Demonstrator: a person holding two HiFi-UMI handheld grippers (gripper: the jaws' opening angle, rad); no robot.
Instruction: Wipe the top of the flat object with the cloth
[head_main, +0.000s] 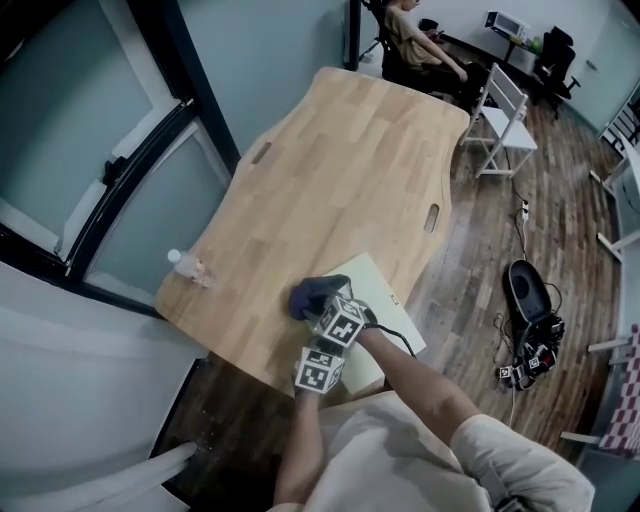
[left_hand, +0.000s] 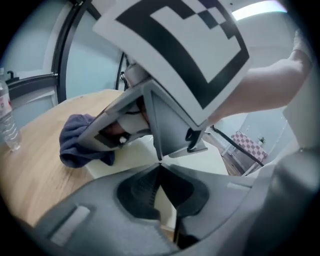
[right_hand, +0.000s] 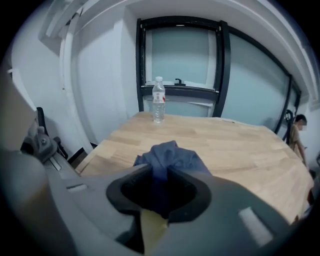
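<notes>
A cream flat board lies at the near edge of the wooden table. A dark blue cloth is bunched on the board's far left corner. My right gripper is shut on it, and in the right gripper view the cloth bulges out between the jaws of the right gripper. Just behind, at the board's near edge, my left gripper points at the right one. In the left gripper view the left gripper has its tips meeting over the board, with the cloth to the left.
A water bottle stands at the table's left edge, also visible as the bottle ahead of the cloth. A white chair and a seated person are beyond the table's far end. Cables and devices lie on the floor at right.
</notes>
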